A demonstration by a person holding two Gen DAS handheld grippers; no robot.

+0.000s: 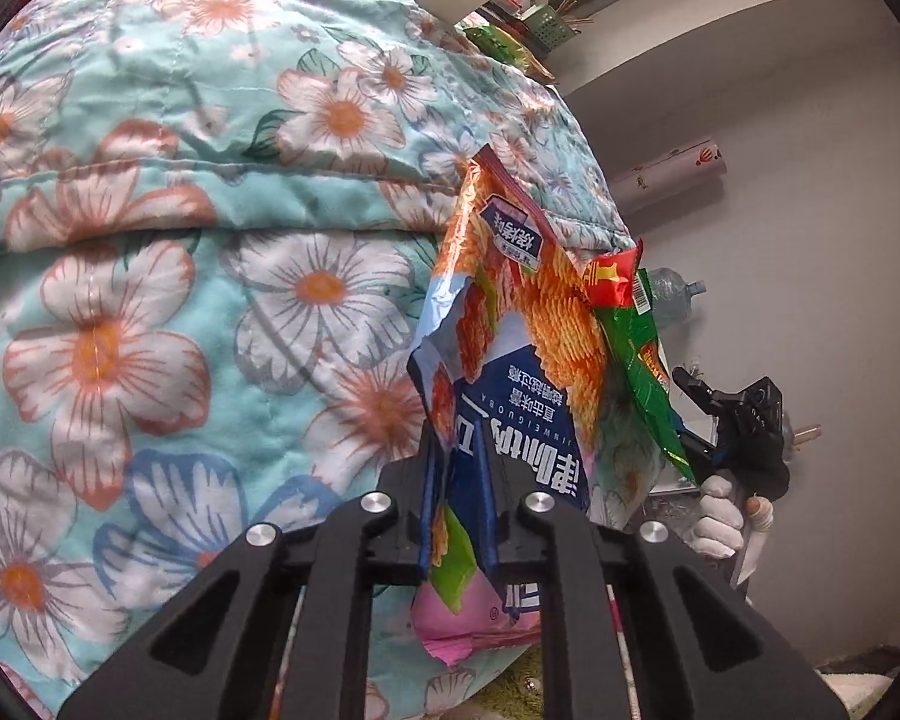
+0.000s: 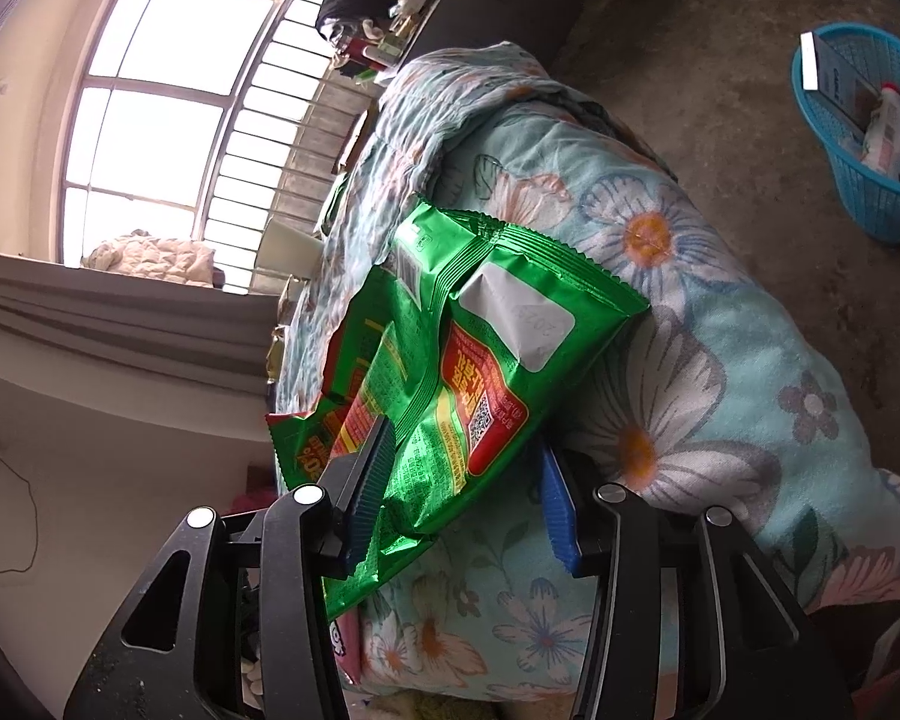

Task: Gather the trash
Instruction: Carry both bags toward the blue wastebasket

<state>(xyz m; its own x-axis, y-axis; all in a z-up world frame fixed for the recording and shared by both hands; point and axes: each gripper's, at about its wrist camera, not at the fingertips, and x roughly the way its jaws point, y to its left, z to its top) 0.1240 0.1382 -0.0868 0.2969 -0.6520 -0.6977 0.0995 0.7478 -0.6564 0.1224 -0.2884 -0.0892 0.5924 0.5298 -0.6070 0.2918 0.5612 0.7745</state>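
Note:
My left gripper is shut on a bunch of snack wrappers: a blue and orange chip bag in front, with green and pink wrappers hanging below the fingers. A green wrapper sticks out on its right side. In the right wrist view, a green foil snack bag lies between the fingers of my right gripper. The jaws stand wide apart, and the bag touches the left pad only. The bag rests against a floral quilt.
The floral quilt fills the left wrist view. A blue plastic basket with trash stands on the concrete floor at the right. A cluttered sill and barred window lie behind. The other gripper and a gloved hand show at right.

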